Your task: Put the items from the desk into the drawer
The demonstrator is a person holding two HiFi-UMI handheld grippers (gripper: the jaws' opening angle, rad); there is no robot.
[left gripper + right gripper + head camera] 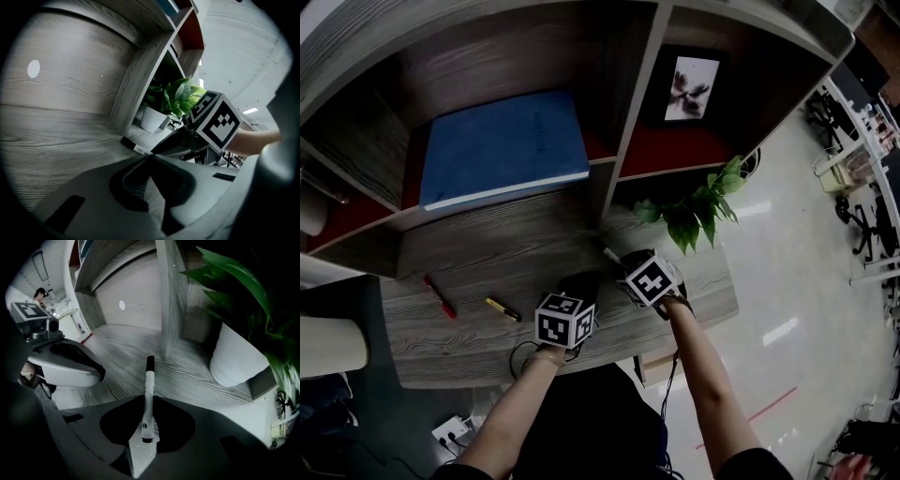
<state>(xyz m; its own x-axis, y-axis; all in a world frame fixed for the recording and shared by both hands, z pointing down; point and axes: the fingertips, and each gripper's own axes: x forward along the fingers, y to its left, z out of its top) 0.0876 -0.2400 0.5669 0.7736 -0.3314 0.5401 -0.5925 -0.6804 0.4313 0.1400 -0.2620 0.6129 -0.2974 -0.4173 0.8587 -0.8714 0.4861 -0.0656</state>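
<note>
On the grey wood bench (487, 253), a red pen (441, 296) lies farthest left. A yellow-and-black pen (502, 308) lies near it at its 4 o'clock, and both are apart from the claws. At about 12 o'clock from these pens, a blue notebook (506, 148) lies flat in a shelf compartment. The left claw (150, 157) sits at the yellow-and-black pen's 3 o'clock. Its jaws are pressed together with nothing between them, angled down toward the bench. Just beside it, at its 1 o'clock, the right claw (149, 401) points steeply down and pinches a white marker (149, 380) around its middle. The marker's black cap points to 12 o'clock in the right gripper view, toward the shelf's upright panel. At that claw's 2 o'clock a leafy plant (698, 206) stands in a white pot (234, 357) near the bench's right end.
</note>
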